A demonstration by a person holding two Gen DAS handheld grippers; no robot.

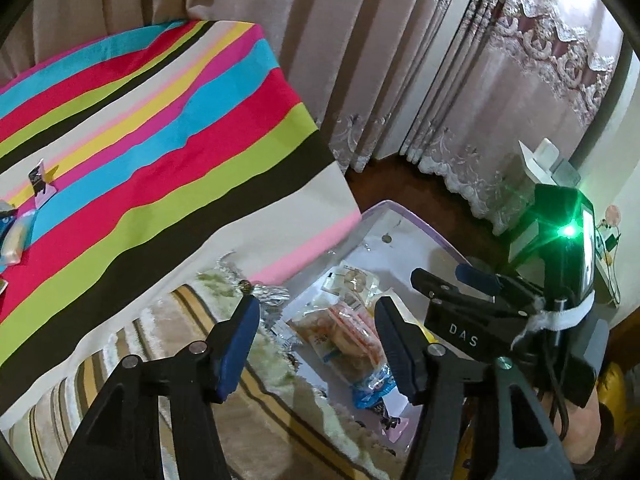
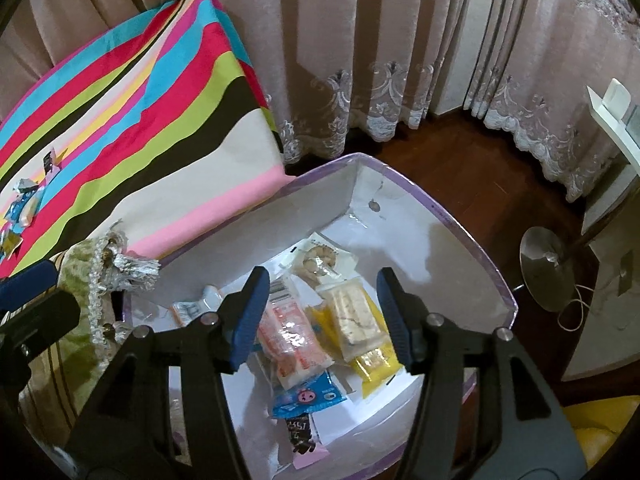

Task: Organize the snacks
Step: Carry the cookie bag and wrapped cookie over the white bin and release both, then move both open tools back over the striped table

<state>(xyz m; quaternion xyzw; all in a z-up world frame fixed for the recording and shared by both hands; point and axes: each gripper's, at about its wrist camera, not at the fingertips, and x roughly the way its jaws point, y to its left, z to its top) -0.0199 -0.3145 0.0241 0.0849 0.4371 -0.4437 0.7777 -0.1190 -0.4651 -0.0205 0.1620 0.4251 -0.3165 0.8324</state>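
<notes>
A white box with a lilac rim (image 2: 472, 240) stands on the floor beside the striped table and holds several snack packets: an orange-and-clear one (image 2: 292, 332), a yellow cake bar (image 2: 352, 320), a blue packet (image 2: 308, 396). My right gripper (image 2: 322, 312) is open and empty, hovering over the box. My left gripper (image 1: 316, 336) is open and empty, above the box's left side (image 1: 404, 216) and the table edge. Several snacks (image 1: 42, 182) still lie on the striped cloth (image 1: 160, 140) at far left; they also show in the right wrist view (image 2: 28, 204).
Long curtains (image 2: 360, 60) hang behind. A dark wooden floor (image 2: 460, 168) surrounds the box. A round metal lamp base (image 2: 548, 276) and white furniture (image 2: 616, 120) stand at right. A fringed green-and-beige cover (image 1: 240, 380) hangs under the striped cloth. My right gripper's body (image 1: 500, 312) sits close beside the left one.
</notes>
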